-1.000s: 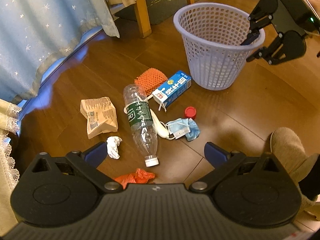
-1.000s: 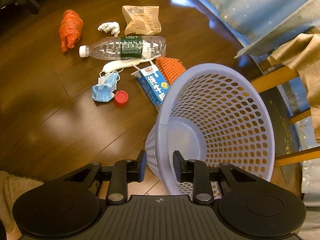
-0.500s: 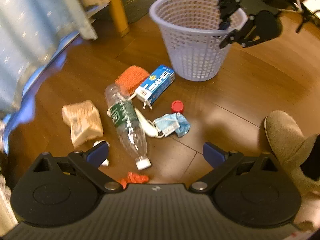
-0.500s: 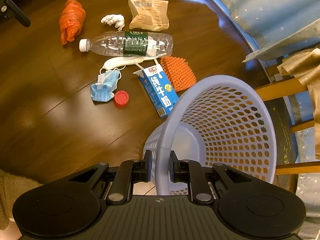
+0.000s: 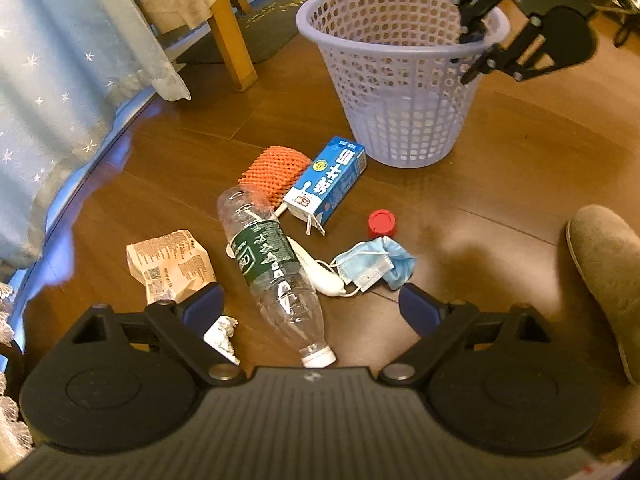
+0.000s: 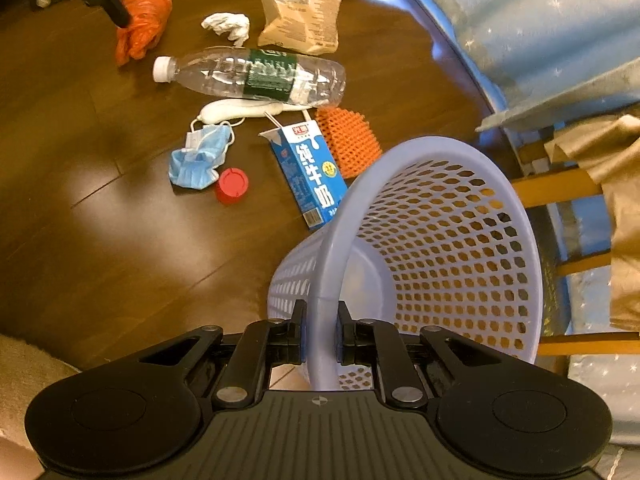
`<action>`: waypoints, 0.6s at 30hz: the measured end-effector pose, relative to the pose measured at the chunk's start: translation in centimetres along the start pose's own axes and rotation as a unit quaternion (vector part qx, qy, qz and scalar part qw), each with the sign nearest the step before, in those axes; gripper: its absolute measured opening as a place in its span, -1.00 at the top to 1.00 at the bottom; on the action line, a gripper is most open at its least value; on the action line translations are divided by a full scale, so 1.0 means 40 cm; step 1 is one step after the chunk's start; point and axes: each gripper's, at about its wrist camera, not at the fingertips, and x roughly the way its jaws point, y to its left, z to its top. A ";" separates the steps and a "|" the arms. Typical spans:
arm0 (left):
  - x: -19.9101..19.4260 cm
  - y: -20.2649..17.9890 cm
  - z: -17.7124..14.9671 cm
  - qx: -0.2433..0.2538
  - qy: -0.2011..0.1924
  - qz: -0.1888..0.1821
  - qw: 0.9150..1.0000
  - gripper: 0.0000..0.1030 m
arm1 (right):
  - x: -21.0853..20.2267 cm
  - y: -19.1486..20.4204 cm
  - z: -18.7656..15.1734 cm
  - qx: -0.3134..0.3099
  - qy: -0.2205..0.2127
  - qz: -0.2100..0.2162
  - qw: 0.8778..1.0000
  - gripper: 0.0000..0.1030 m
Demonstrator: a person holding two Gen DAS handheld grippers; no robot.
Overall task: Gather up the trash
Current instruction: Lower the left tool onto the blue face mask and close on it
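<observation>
Two grippers are seen over a glossy brown wood-plank floor (image 5: 500, 184) strewn with trash. A lavender plastic basket (image 5: 400, 92), round, tapered and perforated with small holes, is clamped at its smooth rim by the right gripper (image 6: 320, 334): its jaws have just been closing and now pinch the rim wall, one finger inside, one outside; the basket looks tipped in the right wrist view. The left gripper (image 5: 310, 306) is held wide, its jaws having just narrowed slightly, nothing gripped. Between its blue-padded fingers (image 5: 204, 304) lies the neck end of a clear ribbed plastic bottle (image 5: 276, 276) with a dark green label and white cap, lying flat, cap toward the camera; no pad is seen touching it. A crumpled white tissue (image 5: 222, 334) sits just beside the left finger, a creased tan paper packet (image 5: 172, 266) just beyond it. Near the right finger a crumpled blue face mask (image 5: 376, 266) is seen, with a white elongated object (image 5: 320, 272) touching the bottle. Further off: a red round cap (image 5: 382, 222), a blue rectangular milk carton (image 5: 326, 186), orange foam netting (image 5: 276, 170). A crinkled orange plastic bag (image 6: 142, 16) is seen in the right wrist view. A tan fuzzy slipper (image 5: 604, 276) is at the right edge.
</observation>
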 end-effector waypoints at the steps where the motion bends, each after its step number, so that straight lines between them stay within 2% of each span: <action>1: 0.007 -0.004 -0.003 -0.005 -0.002 -0.001 1.000 -0.78 | -0.001 0.010 -0.003 -0.002 -0.004 -0.005 1.000 0.82; 9: 0.042 -0.046 -0.033 -0.055 -0.010 -0.002 0.998 -0.78 | 0.010 0.066 0.007 0.004 -0.019 -0.018 1.000 0.82; 14: 0.045 -0.065 -0.063 -0.037 0.002 0.005 0.999 -0.78 | 0.017 0.105 0.033 -0.009 -0.008 -0.031 0.999 0.82; 18: 0.043 -0.059 -0.088 -0.055 0.001 0.007 0.998 -0.78 | 0.033 0.150 0.053 -0.024 0.010 -0.055 0.998 0.82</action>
